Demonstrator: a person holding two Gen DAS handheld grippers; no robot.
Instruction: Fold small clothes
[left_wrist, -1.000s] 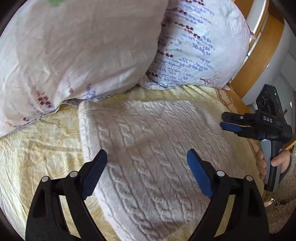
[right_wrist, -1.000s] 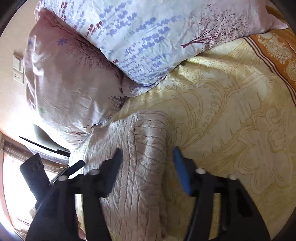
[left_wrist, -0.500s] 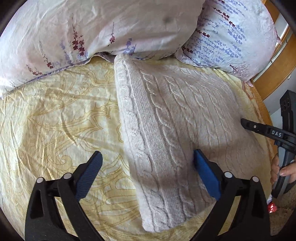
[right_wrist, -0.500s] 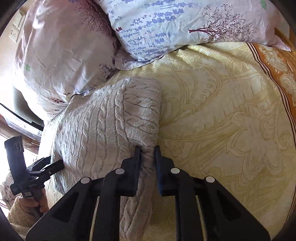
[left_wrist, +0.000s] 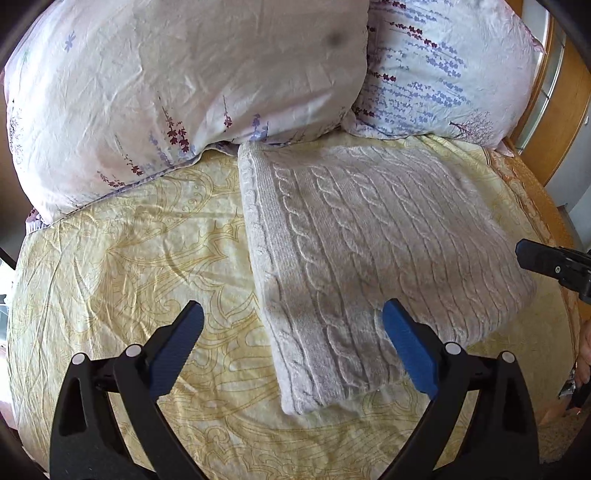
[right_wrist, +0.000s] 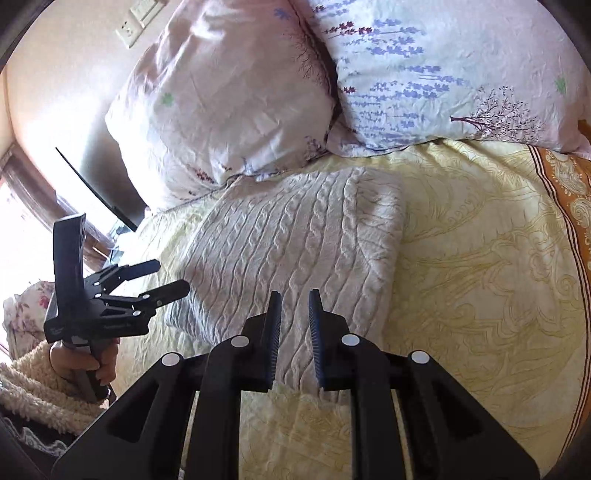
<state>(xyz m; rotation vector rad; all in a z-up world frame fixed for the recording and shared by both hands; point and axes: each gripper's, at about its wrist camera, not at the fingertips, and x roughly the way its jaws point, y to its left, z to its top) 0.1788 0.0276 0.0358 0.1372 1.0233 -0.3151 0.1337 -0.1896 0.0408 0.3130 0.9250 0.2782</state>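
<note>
A cream cable-knit sweater (left_wrist: 369, 251) lies folded into a rectangle on the yellow patterned bedspread (left_wrist: 129, 266), its far edge against the pillows. My left gripper (left_wrist: 291, 343) is open and empty, raised above the sweater's near left corner. In the right wrist view the sweater (right_wrist: 295, 236) lies ahead of my right gripper (right_wrist: 293, 317), whose jaws stand a narrow gap apart with nothing between them, above the sweater's near edge. The left gripper also shows in that view (right_wrist: 162, 277), open. The right gripper's tip shows at the right edge of the left wrist view (left_wrist: 535, 258).
Two floral pillows (left_wrist: 184, 81) (left_wrist: 443, 74) lie at the head of the bed behind the sweater. A wooden headboard (left_wrist: 561, 122) stands at the right. A wall with a socket (right_wrist: 129, 26) and a window (right_wrist: 22, 229) are at the left.
The right gripper, shut on the sweater's edge half a second ago, has let go and drawn back. The left gripper stayed open and pulled back; the sweater lies flatter and squarer.
</note>
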